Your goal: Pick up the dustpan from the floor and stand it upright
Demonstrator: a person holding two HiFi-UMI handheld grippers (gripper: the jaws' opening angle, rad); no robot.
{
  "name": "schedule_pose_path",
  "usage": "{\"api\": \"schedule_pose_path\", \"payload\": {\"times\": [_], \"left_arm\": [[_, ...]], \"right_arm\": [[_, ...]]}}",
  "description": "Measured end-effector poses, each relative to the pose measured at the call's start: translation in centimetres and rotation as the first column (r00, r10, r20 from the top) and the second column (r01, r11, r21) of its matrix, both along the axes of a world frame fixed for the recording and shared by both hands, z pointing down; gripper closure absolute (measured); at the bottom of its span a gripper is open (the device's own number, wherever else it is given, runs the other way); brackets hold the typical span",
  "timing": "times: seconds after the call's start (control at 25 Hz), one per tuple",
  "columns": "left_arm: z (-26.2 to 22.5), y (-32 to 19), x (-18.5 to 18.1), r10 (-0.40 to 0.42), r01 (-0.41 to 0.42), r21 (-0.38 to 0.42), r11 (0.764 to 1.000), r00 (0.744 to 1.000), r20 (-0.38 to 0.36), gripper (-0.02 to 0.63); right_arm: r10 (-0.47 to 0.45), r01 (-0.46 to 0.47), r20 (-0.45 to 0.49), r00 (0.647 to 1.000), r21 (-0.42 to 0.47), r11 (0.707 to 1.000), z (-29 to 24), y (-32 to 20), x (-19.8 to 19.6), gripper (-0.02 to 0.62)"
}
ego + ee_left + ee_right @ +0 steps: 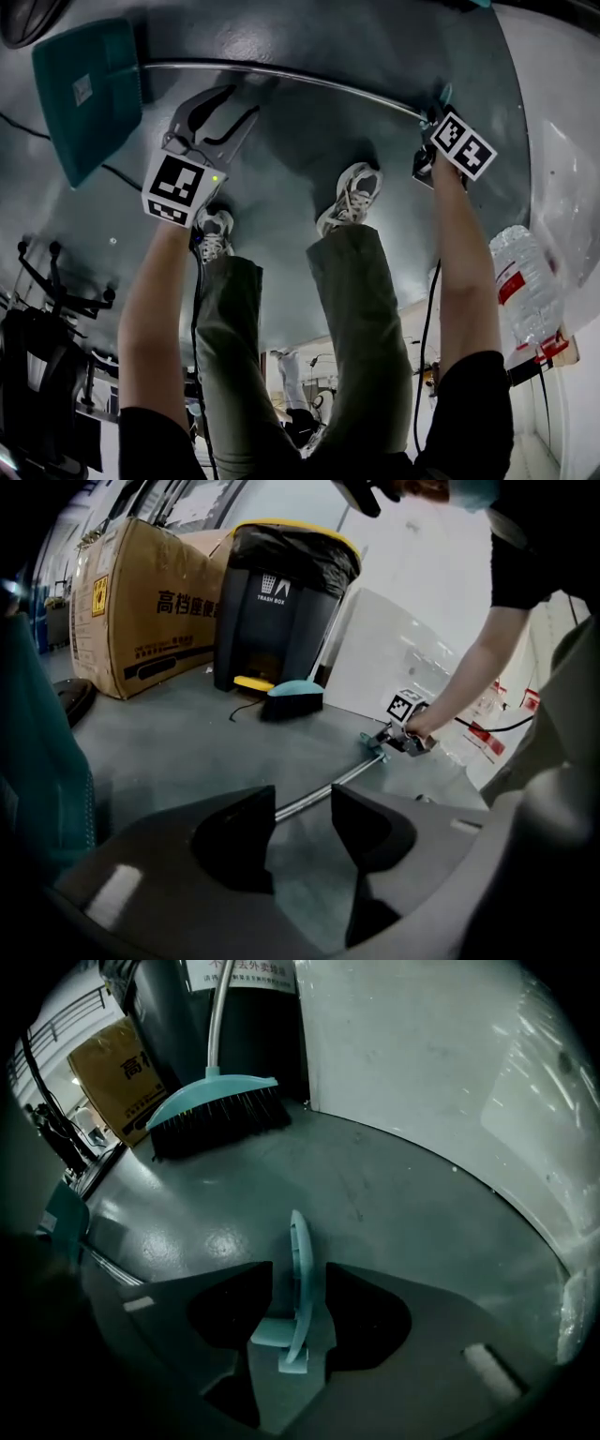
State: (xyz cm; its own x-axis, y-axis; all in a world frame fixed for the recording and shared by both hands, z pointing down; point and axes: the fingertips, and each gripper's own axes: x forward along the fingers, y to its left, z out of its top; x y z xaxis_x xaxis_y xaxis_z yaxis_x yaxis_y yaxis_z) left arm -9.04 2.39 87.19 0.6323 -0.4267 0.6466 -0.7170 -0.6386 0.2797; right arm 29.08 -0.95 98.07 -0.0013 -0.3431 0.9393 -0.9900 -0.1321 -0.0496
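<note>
Head view first: the teal dustpan [89, 89] lies down on the grey floor [309, 122], its pan just off the left side of the left gripper [230, 112]. Its long metal handle [281, 80] runs across, just ahead of that gripper's tips, all the way over to the right gripper [439, 120]. Left gripper view now: jaws spread wide, nothing between them, and the pole passes beyond the gap. Over to the right gripper view, and those jaws are clamped on the teal grip [297, 1241] at the handle's far end. Ahead of the right gripper and to its left, a broom [220, 1110] stands against a dark bin. Ahead of the left gripper there is a black trash bin [281, 592], with a cardboard box [141, 611] beside it.
</note>
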Motion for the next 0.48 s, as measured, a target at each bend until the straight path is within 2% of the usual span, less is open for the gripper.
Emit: {"api": "schedule_pose_path", "payload": {"times": [0.28, 0.32, 0.36, 0.48], "left_arm": [[1.8, 0.0, 0.2, 0.013, -0.013, -0.018, 1.0, 1.0, 0.014, 0.39], [1.8, -0.1, 0.2, 0.017, -0.017, -0.018, 1.0, 1.0, 0.016, 0.39], [1.8, -0.2, 0.2, 0.019, -0.019, -0.017, 1.0, 1.0, 0.018, 0.39], [1.5, -0.6, 0.0, 0.014, -0.013, -0.015, 1.0, 1.0, 0.023, 0.39]], "right_arm": [[-0.029, 0.029, -0.002, 1.0, -0.008, 1.0, 1.1, 0.3, -0.2, 0.423], [-0.035, 0.034, -0.008, 0.999, -0.013, 0.999, 1.1, 0.4, -0.1, 0.439], [-0.037, 0.037, -0.015, 0.999, -0.021, 0.999, 1.2, 0.4, -0.1, 0.529], [-0.035, 0.034, -0.029, 0.999, -0.039, 0.999, 1.0, 0.4, 0.1, 0.529]]}}
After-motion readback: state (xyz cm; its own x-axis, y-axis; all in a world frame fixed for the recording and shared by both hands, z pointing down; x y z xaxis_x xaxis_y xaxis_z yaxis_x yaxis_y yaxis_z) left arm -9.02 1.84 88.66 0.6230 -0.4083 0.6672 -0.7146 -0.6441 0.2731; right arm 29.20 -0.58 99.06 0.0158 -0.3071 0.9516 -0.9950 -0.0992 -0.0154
